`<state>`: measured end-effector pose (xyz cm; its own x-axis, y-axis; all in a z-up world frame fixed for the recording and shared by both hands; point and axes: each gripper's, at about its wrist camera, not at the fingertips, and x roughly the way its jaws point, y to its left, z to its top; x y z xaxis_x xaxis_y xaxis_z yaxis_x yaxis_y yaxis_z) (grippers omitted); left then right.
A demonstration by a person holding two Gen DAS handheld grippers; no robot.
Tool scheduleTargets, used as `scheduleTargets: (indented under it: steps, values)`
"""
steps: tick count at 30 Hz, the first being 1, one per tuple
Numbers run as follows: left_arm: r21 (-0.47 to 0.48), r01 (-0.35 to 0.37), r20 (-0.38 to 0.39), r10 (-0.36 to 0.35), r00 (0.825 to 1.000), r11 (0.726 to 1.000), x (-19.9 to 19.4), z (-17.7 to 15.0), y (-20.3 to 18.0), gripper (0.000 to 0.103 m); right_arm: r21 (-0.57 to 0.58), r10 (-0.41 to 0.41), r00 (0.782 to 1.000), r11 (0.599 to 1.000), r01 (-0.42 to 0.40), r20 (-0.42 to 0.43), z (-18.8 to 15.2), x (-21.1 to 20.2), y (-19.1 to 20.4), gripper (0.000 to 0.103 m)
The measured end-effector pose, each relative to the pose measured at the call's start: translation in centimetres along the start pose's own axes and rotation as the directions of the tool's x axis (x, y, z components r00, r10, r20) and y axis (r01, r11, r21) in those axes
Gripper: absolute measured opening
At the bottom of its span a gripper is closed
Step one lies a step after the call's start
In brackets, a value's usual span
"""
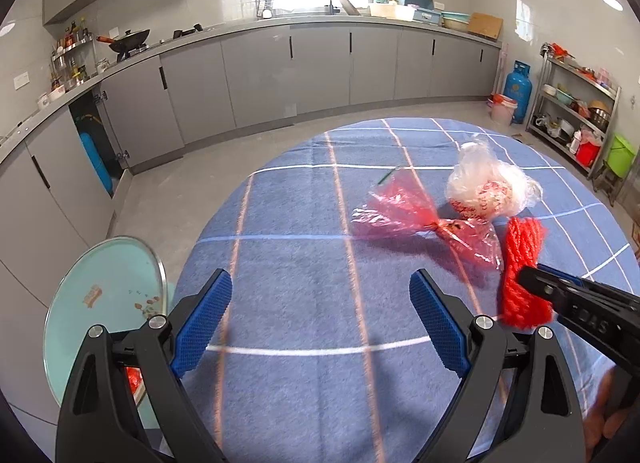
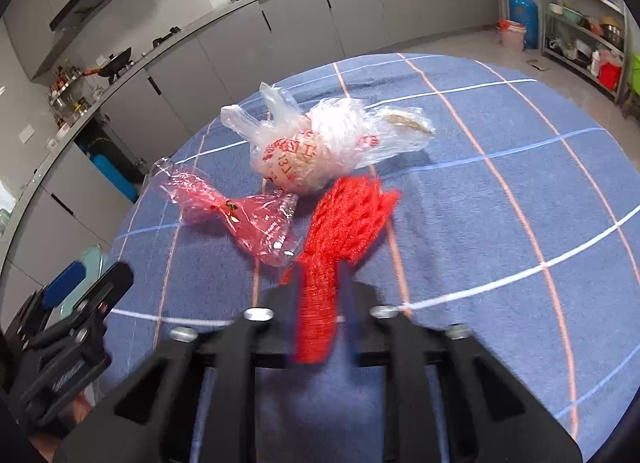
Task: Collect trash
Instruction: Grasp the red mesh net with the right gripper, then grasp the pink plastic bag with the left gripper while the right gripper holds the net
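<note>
Grey kitchen cabinets back a round table (image 1: 288, 231) under a blue checked cloth. Right gripper (image 2: 318, 283): fingers clamped on a red mesh net (image 2: 340, 223), its knitted strands fanning out beyond the tips. Left gripper (image 1: 320, 323): ribbed blue pads (image 1: 202, 327) wide apart, holding nothing, above bare cloth near the table's near edge. A crinkled red film wrapper (image 2: 244, 219) and a clear printed bag (image 2: 316, 147) lie just beyond the net, toward the centre. Only the left view shows a glass-topped stand (image 1: 108, 291) off the left edge.
</note>
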<state>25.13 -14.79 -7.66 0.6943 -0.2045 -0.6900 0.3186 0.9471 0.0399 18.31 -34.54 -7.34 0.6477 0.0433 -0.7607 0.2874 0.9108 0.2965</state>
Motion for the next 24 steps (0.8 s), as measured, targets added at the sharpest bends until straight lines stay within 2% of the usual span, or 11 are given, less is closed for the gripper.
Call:
scheduleTargets:
  steps: [7, 13, 18, 21, 22, 23, 24]
  values:
    - [0.016, 0.041, 0.008, -0.041, 0.999, 0.999, 0.8, 1.6, -3.1, 0.088, -0.001, -0.076, 0.994, 0.997, 0.077, 0.072, 0.8, -2.8, -2.2, 0.013]
    - [0.019, 0.094, -0.033, -0.094, 0.995, 0.995, 2.8, 2.5, -6.6, 0.078, 0.006, -0.132, 0.983, 0.991, 0.132, 0.130, 1.1, -3.9, -3.9, 0.013]
    - [-0.017, 0.129, -0.088, -0.130, 0.988, 0.992, 4.9, 2.8, -9.1, 0.077, 0.039, -0.121, 0.986, 0.992, 0.117, 0.117, 1.0, -3.9, -5.6, 0.013]
    - [-0.008, 0.120, -0.097, -0.120, 0.988, 0.993, 5.6, 2.9, -10.2, 0.076, 0.047, -0.112, 0.987, 0.993, 0.107, 0.113, 1.0, -3.8, -5.8, 0.013]
    - [-0.008, 0.119, -0.102, -0.120, 0.988, 0.993, 5.8, 2.8, -10.4, 0.074, 0.048, -0.106, 0.988, 0.994, 0.101, 0.111, 1.0, -3.7, -5.8, 0.013]
    - [-0.013, 0.119, -0.113, -0.119, 0.986, 0.993, 6.1, 2.8, -10.5, 0.068, 0.050, -0.102, 0.989, 0.994, 0.097, 0.109, 1.0, -3.5, -5.8, 0.013]
    - [-0.024, 0.125, -0.126, -0.127, 0.984, 0.992, 6.5, 2.7, -10.5, 0.057, 0.051, -0.098, 0.989, 0.994, 0.093, 0.108, 1.1, -3.4, -5.7, 0.013]
